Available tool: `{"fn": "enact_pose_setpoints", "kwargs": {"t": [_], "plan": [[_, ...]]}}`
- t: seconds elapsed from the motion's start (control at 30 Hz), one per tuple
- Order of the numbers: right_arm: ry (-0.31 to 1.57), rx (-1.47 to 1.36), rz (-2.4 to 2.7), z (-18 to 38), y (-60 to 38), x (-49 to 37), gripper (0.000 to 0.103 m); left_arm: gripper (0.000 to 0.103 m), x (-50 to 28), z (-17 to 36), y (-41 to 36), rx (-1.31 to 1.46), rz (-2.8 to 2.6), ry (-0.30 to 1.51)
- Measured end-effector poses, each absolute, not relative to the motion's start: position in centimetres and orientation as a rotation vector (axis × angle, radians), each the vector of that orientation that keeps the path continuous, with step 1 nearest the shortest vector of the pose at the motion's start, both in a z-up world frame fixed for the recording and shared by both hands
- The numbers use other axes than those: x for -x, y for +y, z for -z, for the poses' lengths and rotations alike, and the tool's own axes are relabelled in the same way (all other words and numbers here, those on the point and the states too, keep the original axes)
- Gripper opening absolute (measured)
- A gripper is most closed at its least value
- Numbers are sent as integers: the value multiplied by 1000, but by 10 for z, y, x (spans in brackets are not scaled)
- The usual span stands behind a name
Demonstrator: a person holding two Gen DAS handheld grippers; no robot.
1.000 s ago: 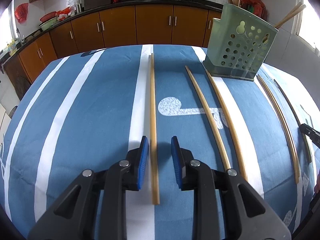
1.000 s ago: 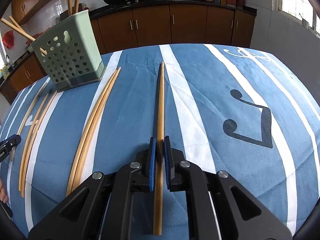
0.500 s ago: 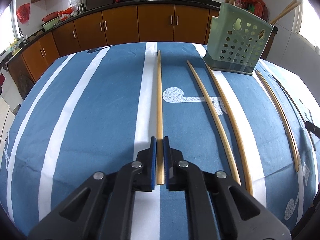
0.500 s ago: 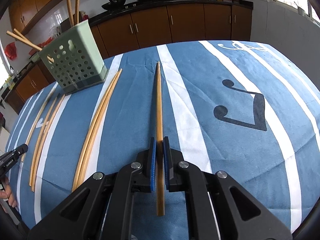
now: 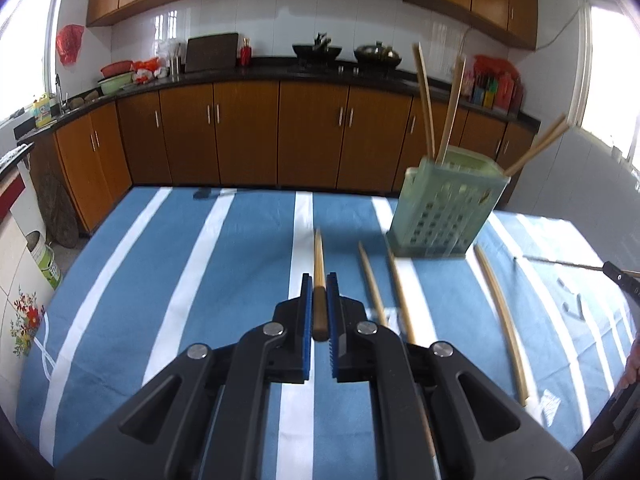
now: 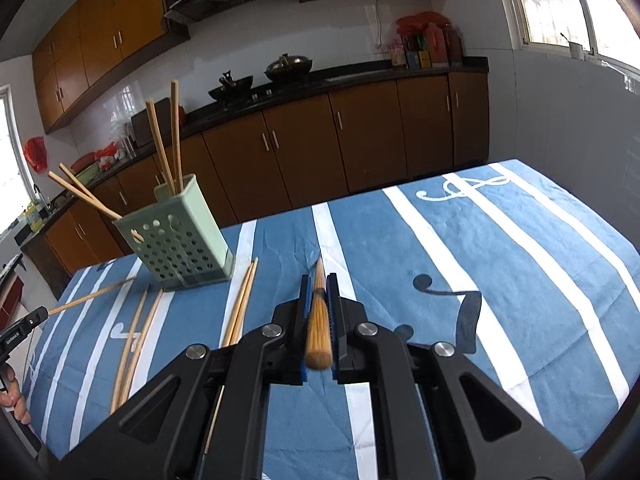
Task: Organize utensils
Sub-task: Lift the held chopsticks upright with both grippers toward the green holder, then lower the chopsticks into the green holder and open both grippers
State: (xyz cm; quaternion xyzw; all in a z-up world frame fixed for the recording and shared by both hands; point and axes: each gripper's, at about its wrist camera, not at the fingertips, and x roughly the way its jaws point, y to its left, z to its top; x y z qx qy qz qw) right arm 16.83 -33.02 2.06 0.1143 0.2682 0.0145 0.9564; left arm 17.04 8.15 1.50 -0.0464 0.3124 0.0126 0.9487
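Note:
My left gripper (image 5: 319, 280) is shut on a wooden chopstick (image 5: 318, 256) and holds it above the blue striped tablecloth (image 5: 160, 280), pointing away from me. My right gripper (image 6: 319, 280) is likewise shut on another chopstick (image 6: 319, 320), raised off the cloth. A green perforated utensil holder (image 5: 444, 208) (image 6: 180, 240) stands upright at the far side of the table with several chopsticks inside. More loose chopsticks (image 5: 400, 292) (image 6: 240, 304) lie on the cloth below the holder. Each view shows the other gripper at its edge, the right gripper (image 5: 620, 276) and the left gripper (image 6: 20, 328), each with its stick.
Brown kitchen cabinets (image 5: 240, 132) and a dark counter with pans run behind the table. The table's far edge lies just behind the holder. A person's fingers (image 6: 12, 396) show at the lower left. A bucket (image 5: 46, 264) stands on the floor to the left.
The left jaws shut on the chopstick that lay between them. Both grippers then rose and tilted up, lifting their chopsticks off the cloth; the kitchen wall came into view.

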Motion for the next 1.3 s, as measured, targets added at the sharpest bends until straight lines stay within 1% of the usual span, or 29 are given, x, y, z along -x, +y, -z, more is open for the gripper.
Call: {"fn": "enact_pose_setpoints", "kwargs": {"t": [0.27,0.73,0.87,1.17,1.3], "plan": [[481,-217,-30,-44,-328,-168,8,8,-167,-61,84,122,-6,523],[446,-191,-58,-63,-315,-170,8,8,-166,-91,82,116,12,480],[400,-198,-110,-87,-307,-170,8,8,-165,-107,79,128,43,456],[244,-239,-278,-156,-281,-171,8,8,-175,-168,52,172,127,356],[187,-246,-296,-174,-269,-181,8,8,-187,-198,37,203,134,284]]}}
